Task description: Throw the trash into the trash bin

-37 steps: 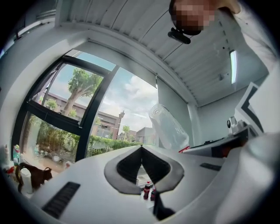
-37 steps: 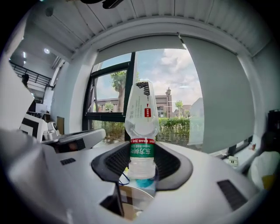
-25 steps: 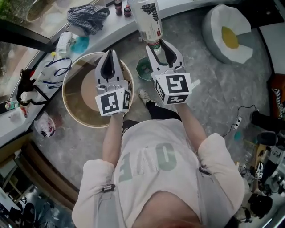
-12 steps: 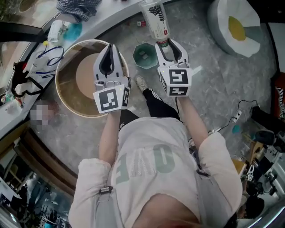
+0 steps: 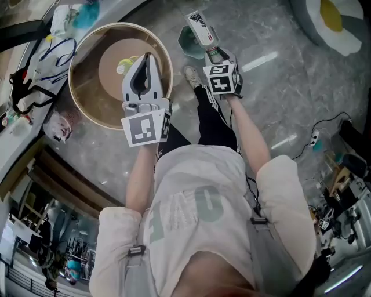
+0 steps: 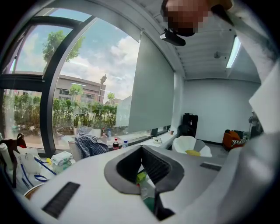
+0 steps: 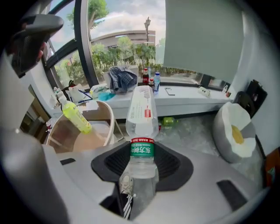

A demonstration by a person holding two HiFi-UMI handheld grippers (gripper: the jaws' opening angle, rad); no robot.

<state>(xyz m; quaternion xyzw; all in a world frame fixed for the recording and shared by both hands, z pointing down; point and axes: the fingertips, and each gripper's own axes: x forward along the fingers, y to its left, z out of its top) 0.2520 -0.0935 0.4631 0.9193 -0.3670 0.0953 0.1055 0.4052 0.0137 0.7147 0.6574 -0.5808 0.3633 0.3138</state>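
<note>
1. The left gripper (image 5: 146,58), jaws pressed together and empty, hangs over a round table (image 5: 73,87).
2. The right gripper (image 5: 215,57) pinches a clear bottle (image 5: 200,28) by its neck, near the green bin (image 5: 184,42). This looks like the drop step; next, centre the bottle over the bin's mouth and release.
3. The floor (image 5: 278,87) is grey and marbled, with an egg-shaped cushion (image 5: 333,17) at far right.

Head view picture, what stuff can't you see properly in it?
All in the head view.
Green bin: the bottle covers part, so its contents are unclear.
Bottle label: print too small to read.
Round bin: the left gripper hides part of its rim and inside.
</note>
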